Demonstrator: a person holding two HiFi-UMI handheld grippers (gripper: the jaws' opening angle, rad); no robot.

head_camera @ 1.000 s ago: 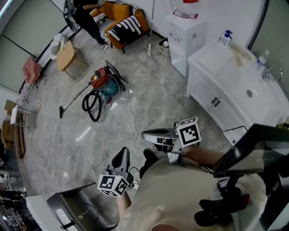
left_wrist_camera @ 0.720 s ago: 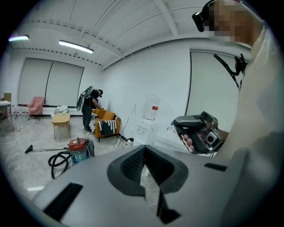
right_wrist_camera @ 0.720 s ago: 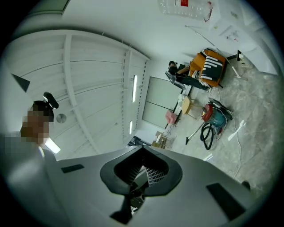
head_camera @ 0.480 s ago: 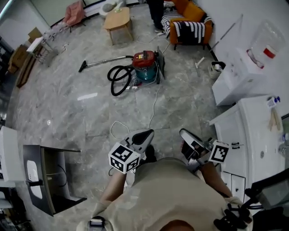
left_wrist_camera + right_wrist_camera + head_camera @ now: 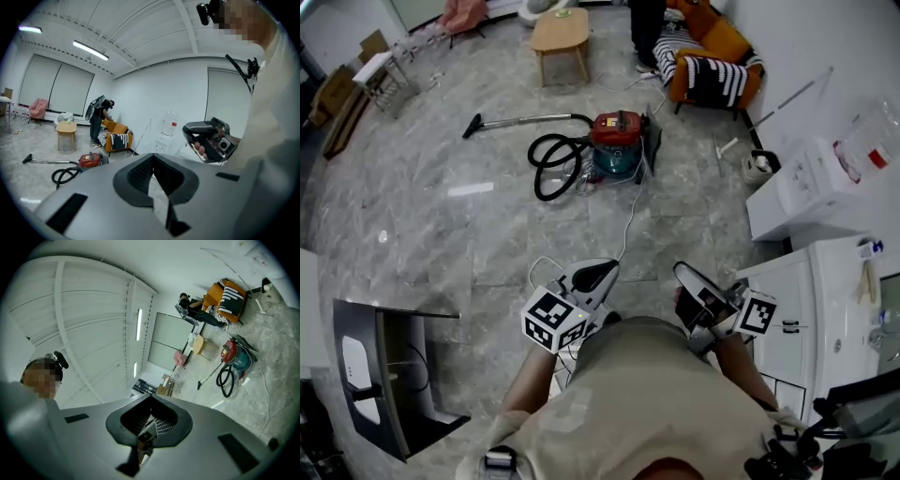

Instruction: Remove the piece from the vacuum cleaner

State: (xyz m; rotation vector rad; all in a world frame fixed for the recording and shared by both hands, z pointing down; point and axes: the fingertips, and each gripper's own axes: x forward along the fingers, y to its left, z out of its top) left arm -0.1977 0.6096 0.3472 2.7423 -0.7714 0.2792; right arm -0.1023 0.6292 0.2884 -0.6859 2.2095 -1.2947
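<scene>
Vacuum cleaner, red top, teal body, black hose coiled, left hand-held gripper and right hand-held gripper closed, empty

- We hold our left gripper low in front of our chest, jaws pointing forward; its left cube sits at the near end
- its jaws are closed against each other, with nothing between them
- our right gripper is level with it, near but apart, its tips leaning slightly towards the left one; its right cube faces outward
- those jaws are pressed together too, and are empty
- our left forearm and right forearm are bare, reaching forward on either side of our torso
- our right hand's fingers wrap the handle.
</scene>
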